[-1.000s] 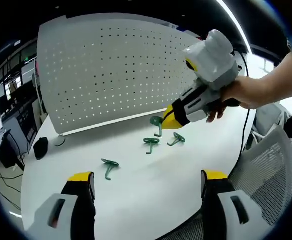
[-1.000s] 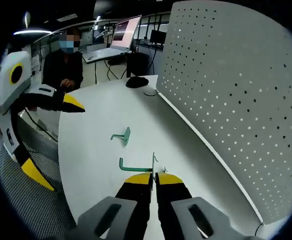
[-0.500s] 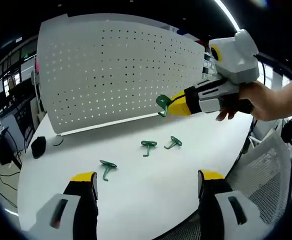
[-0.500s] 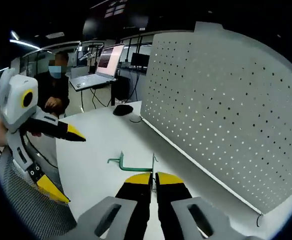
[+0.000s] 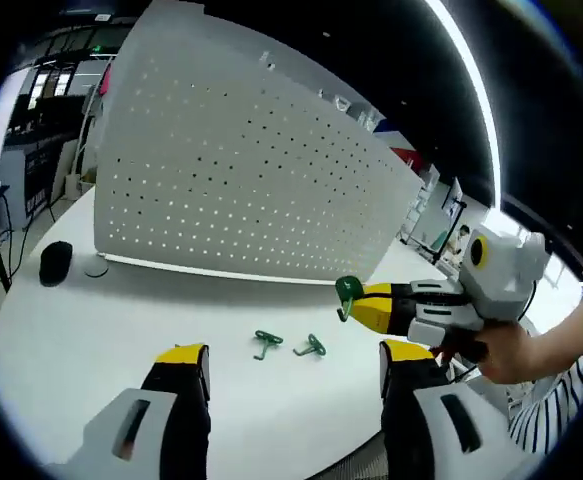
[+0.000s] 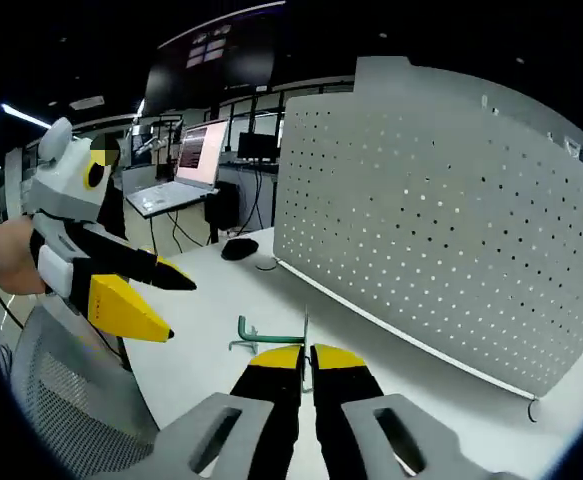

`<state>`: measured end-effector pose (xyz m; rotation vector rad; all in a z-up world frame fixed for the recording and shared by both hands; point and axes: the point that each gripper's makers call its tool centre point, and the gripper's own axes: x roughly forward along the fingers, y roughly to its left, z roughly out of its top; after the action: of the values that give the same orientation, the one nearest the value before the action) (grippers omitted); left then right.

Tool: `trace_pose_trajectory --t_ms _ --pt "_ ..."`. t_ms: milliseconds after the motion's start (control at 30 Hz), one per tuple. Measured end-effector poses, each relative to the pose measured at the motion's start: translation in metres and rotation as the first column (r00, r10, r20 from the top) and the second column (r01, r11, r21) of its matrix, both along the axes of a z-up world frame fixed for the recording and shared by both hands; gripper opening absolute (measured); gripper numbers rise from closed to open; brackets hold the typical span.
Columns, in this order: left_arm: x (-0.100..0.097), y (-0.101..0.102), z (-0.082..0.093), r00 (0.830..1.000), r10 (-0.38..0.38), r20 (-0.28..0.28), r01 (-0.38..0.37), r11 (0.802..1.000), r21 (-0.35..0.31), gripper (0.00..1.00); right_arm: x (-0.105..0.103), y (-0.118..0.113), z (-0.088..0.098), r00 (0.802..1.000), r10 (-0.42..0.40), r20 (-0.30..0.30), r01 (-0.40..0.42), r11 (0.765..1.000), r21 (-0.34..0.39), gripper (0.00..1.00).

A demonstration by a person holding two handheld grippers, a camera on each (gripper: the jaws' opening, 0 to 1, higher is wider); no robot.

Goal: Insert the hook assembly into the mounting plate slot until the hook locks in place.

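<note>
Right gripper [image 6: 306, 352] closed tight on a green hook [image 6: 271, 338] – up off the white tabletop [image 5: 91, 320], left gripper [image 5: 293, 358] open wide, two hooks [image 5: 289, 345] near the tabletop's front edge, pegboard [image 5: 241, 190] along the back edge.

Bright overhead strip light [image 5: 468, 75] — dark background, edges fisheye-warped.

Mouse [image 5: 55, 261] on table [image 5: 91, 330]; laptop [image 6: 176, 190] behind.

No text, label, brand, number or sign can be read anywhere: the glowing laptop screen [image 6: 193, 152] behind the surface is too blurred to make out, and the perforated panel [image 6: 441, 210] carries only holes.
</note>
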<state>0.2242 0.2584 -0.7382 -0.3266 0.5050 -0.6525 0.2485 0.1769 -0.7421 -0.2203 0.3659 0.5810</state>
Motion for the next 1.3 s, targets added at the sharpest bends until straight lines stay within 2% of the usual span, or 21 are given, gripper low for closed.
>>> trace_pose_trajectory --t_ms 67,133,200,267,300,433,667,767,933,1100,1200,1300 --pt "0.001 -0.006 0.008 1.000 -0.006 -0.015 0.004 0.997 -0.072 0.64 -0.001 0.001 0.004 1.000 -0.006 0.002 0.006 1.000 0.023 0.01" --pt "0.004 -0.007 0.013 1.000 0.013 -0.019 -0.015 0.993 -0.115 0.61 -0.001 0.002 0.009 1.000 -0.016 0.007 0.016 0.998 0.057 0.01" --pt "0.001 -0.013 0.016 0.999 -0.009 -0.040 0.003 0.987 -0.160 0.57 -0.002 0.005 0.013 1.000 -0.012 0.023 0.011 0.997 0.078 0.01" --pt "0.000 -0.022 0.021 0.997 -0.035 -0.063 0.019 0.973 -0.228 0.55 -0.005 0.006 0.018 0.999 -0.012 0.036 0.008 0.995 0.098 0.01" --pt "-0.001 -0.029 0.025 0.995 -0.054 -0.086 0.028 0.960 -0.279 0.55 -0.006 0.009 0.022 0.999 -0.006 0.045 0.000 0.993 0.118 0.01" --pt "0.000 -0.035 0.039 0.996 -0.057 -0.075 0.026 0.931 -0.363 0.47 -0.009 0.012 0.030 0.999 -0.001 0.054 -0.008 0.987 0.160 0.01" --pt "0.000 -0.043 0.053 0.995 -0.086 -0.043 0.063 0.918 -0.391 0.33 -0.010 0.016 0.041 0.998 -0.017 0.053 0.005 0.973 0.229 0.01" --pt "0.001 -0.044 0.054 0.995 -0.085 -0.051 0.061 0.929 -0.365 0.32 -0.011 0.019 0.044 0.999 -0.015 0.047 0.002 0.967 0.256 0.01" --pt "0.000 -0.044 0.057 0.995 -0.094 -0.042 0.074 0.933 -0.352 0.26 -0.011 0.023 0.049 0.999 -0.021 0.049 0.006 0.959 0.284 0.01" --pt "0.001 -0.044 0.056 0.994 -0.091 -0.058 0.064 0.928 -0.367 0.28 -0.012 0.024 0.052 0.999 -0.027 0.041 0.013 0.951 0.309 0.01" --pt "-0.001 -0.046 0.059 0.994 -0.102 -0.050 0.076 0.923 -0.377 0.22 -0.012 0.023 0.054 0.999 -0.030 0.039 0.016 0.946 0.322 0.01" --pt "0.001 -0.047 0.062 0.994 -0.101 -0.040 0.078 0.921 -0.380 0.21 -0.012 0.024 0.056 0.999 -0.029 0.039 0.015 0.943 0.332 0.01"
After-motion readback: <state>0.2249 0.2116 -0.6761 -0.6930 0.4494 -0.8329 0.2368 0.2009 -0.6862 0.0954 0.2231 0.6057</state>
